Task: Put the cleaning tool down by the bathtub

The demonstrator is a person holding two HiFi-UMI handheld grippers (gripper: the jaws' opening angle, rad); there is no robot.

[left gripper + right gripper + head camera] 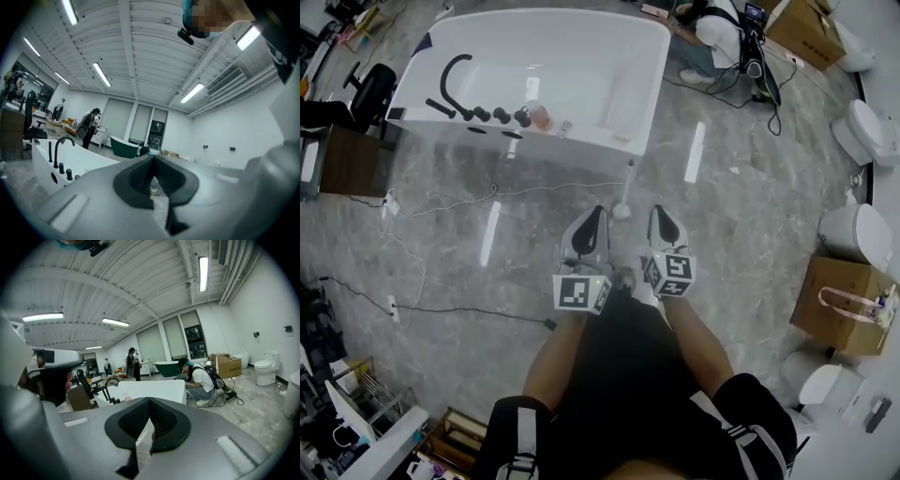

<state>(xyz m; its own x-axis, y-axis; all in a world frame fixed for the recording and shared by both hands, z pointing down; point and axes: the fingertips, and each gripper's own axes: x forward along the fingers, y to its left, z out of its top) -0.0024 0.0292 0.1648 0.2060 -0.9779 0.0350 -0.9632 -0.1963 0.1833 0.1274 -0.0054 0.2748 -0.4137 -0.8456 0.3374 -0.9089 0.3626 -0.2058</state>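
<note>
Dark clothing of the person [628,394] is seen closest to the head camera, and two forearms are stretched forward from it over the grey marbled floor [750,216]. The left tool [593,218] and the right tool [663,217] are held side by side, each with its marker cube nearest the body. In each gripper view the jaws are seen pressed together at the tips, and nothing is caught between them.

The cleaning tool [622,210] (white, with a long thin handle) is set on the floor between the two tools and the white bathtub [609,131], free of both tools. Its head is down on the floor and its handle is angled up toward the tub's outer wall; whether the wall is touched cannot be told. A black curved faucet [455,80] is mounted on the tub's near rim, with a small pink bottle [539,114] beside it. A crouching person [712,37] is seen beyond the tub, and a cardboard box [848,305] is placed at the right.
</note>
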